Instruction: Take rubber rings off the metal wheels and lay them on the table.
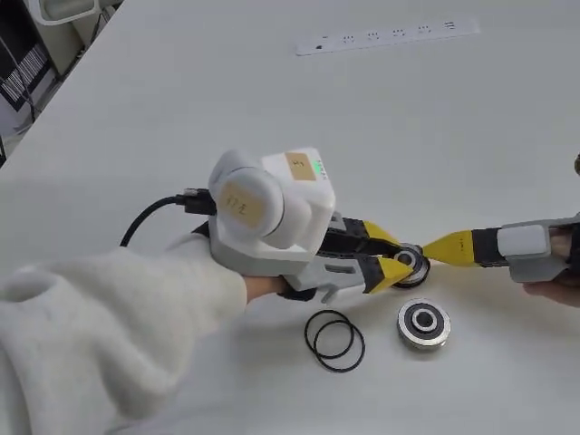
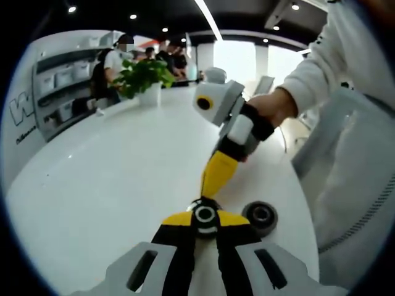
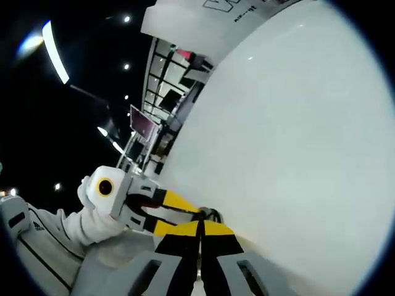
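The left hand-held gripper [image 1: 403, 256] is held by a hand in a fluffy white sleeve [image 1: 100, 335]. Its two yellow jaws are closed tight on a small metal wheel [image 1: 413, 262], one jaw on each side, and the wheel sits low, right by the white counter [image 1: 272, 100]. In the left gripper view the same wheel [image 2: 205, 220] is squeezed between the yellow tips. The right hand-held gripper [image 1: 433, 250] comes in from the other side. Its jaws are pressed close together into one yellow point, and that point touches the edge of the held wheel. I cannot tell if it is pinching anything there. In the right gripper view its own tips [image 3: 199, 227] sit side by side with just a thin line between them, and the wheel [image 3: 213, 214] is right in front of them. A second metal wheel [image 1: 423, 323] lies flat on the counter, near the held one. Two black rubber rings [image 1: 334, 340] lie flat on the counter too, one partly over the other, just beside the second wheel and close under the left hand-held gripper. A long white power strip [image 1: 388, 36] lies far back on the counter.
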`<state>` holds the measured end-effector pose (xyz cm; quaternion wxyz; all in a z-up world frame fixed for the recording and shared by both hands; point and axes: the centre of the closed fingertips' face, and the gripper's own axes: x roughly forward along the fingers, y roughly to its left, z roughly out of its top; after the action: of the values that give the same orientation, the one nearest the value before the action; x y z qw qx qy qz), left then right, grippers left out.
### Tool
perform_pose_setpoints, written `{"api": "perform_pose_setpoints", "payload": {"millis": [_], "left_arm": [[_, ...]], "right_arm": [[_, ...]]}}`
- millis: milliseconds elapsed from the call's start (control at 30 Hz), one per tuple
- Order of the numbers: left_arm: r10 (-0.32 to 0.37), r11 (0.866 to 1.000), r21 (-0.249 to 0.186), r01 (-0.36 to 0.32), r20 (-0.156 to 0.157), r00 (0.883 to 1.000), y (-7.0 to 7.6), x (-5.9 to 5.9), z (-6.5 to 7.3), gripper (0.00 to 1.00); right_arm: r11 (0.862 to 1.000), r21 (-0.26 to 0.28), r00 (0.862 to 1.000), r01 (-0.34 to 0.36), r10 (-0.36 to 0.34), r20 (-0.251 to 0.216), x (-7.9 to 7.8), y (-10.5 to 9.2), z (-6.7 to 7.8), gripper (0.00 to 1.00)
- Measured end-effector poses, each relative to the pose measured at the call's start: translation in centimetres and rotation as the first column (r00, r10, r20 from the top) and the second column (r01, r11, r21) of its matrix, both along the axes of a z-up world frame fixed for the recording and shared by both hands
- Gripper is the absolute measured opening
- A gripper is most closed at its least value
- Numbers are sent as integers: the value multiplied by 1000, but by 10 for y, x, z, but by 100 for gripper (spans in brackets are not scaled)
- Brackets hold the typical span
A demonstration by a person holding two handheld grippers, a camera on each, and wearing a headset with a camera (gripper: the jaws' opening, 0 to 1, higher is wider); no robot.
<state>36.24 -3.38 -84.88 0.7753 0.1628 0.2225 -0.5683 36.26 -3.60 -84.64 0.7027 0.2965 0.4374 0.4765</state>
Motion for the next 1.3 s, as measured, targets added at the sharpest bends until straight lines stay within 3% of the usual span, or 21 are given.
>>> {"api": "perform_pose_setpoints", "payload": {"millis": [267,833,933,967,1067,1300], "left_arm": [[1,1000,-1,-1,-1,1000,0,0,0,12],[7,1000,-9,-7,-7,1000,0,-1,1,12],[6,1000,-11,-6,-6,1000,0,-1,1,12],[7,1000,-11,-7,-7,1000,0,-1,1,12],[5,1000,-7,-5,-4,1000,0,-1,1,12],[12,1000,3,-12,4,1000,-1,-1,1,13]], "right_arm": [[1000,4,1000,-10,10,2,-2,4,3,0],[999,-2,998,-48,48,50,-3,13,8,0],[998,25,996,-53,51,67,-3,15,13,0],[998,43,998,-40,38,52,-1,16,17,0],[999,-4,996,-39,39,85,4,14,13,0],[1000,-28,998,-9,11,64,5,5,5,0]]}}
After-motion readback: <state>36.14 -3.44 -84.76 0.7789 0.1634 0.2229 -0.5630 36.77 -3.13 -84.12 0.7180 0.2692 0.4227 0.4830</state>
